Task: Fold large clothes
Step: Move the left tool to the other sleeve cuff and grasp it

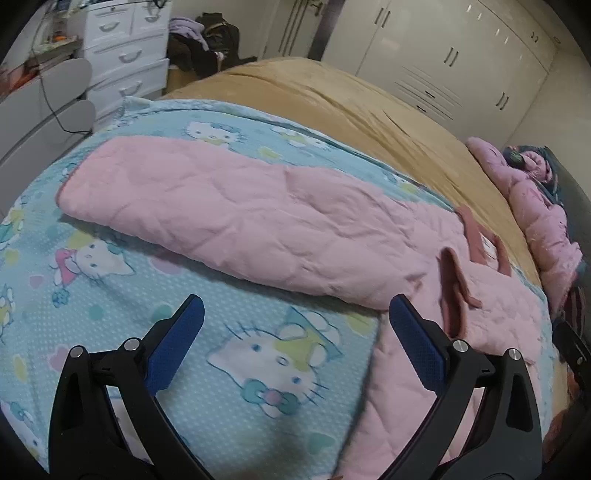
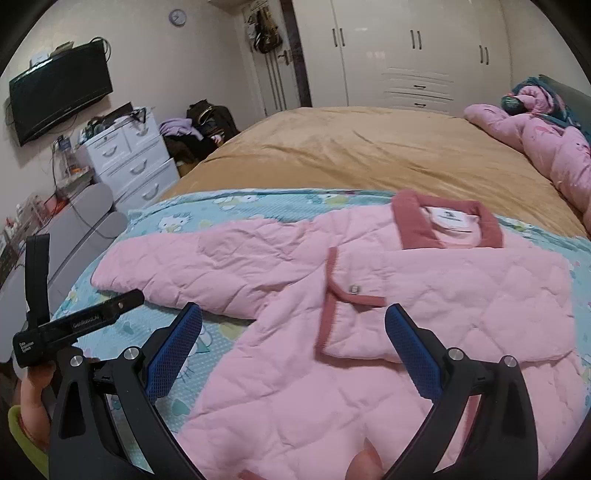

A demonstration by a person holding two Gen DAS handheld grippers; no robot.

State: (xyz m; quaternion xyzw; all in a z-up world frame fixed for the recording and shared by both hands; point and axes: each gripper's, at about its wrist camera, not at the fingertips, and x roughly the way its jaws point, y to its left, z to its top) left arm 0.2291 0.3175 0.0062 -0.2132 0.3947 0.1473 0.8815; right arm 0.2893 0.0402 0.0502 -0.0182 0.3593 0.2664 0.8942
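Your left gripper and right gripper both gaped wide, holding nothing, just above the pink quilted jacket spread flat before them.

This is a home bedroom. A wide bed under a tan cover fills the room, with white built-in wardrobes behind it, a white chest of drawers, a wall-mounted television, a round wall clock and piled clothes in a corner.
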